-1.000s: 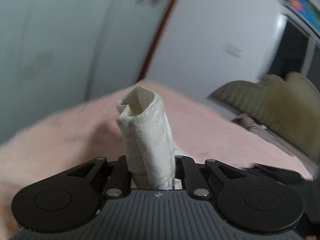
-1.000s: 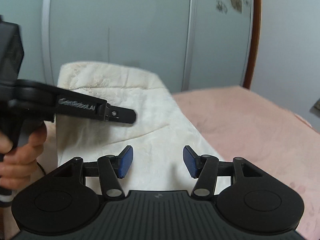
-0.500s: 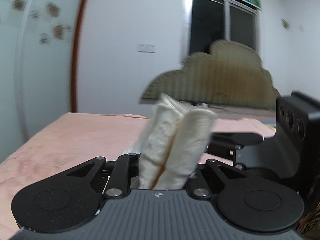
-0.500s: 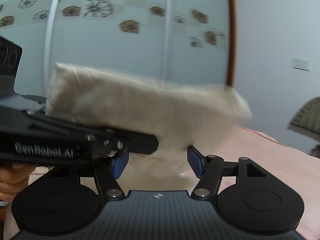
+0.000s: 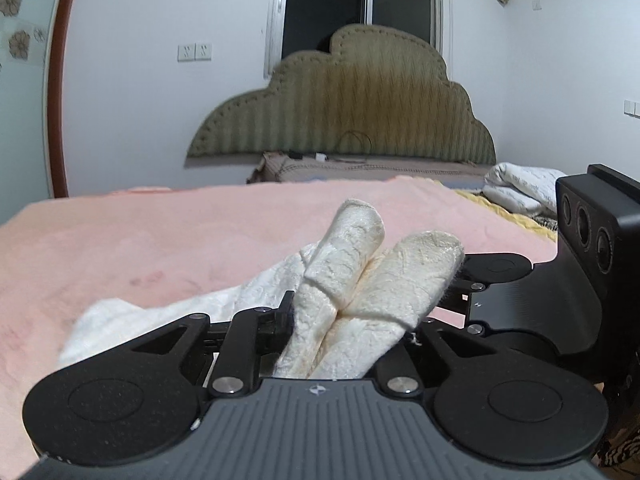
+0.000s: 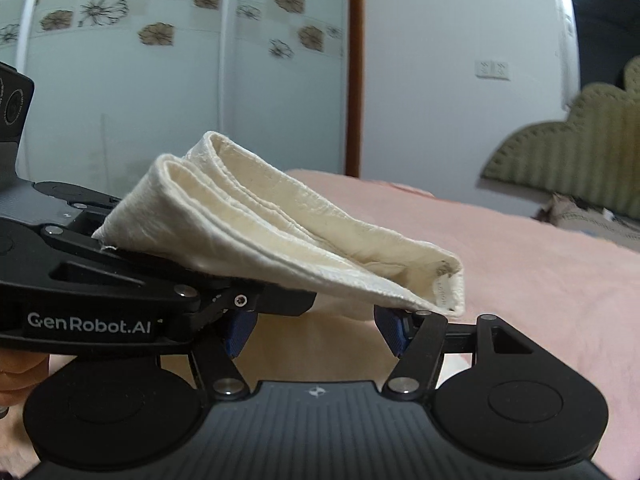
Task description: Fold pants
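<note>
The cream white pants (image 5: 360, 280) are bunched in folded layers between the jaws of my left gripper (image 5: 344, 340), which is shut on them above the pink bed (image 5: 160, 248). The rest of the cloth trails down to the left. In the right wrist view the same pants (image 6: 280, 236) hang as a thick folded wad from the left gripper (image 6: 180, 280), just above and in front of my right gripper (image 6: 316, 328). The right gripper is open, its blue pads (image 6: 240, 328) on either side below the wad. It also shows in the left wrist view (image 5: 520, 292), at the right.
A pink blanket covers the bed (image 6: 520, 272). A tan padded headboard (image 5: 360, 112) stands at the far end against a white wall with a dark window (image 5: 360, 8). A folded white quilt (image 5: 516, 192) lies at the far right. A flowered wardrobe door (image 6: 160, 80) stands behind.
The left gripper has swung round from the wardrobe toward the headboard, carrying the pants, and lowered. The pants now hang right over the right gripper's open jaws.
</note>
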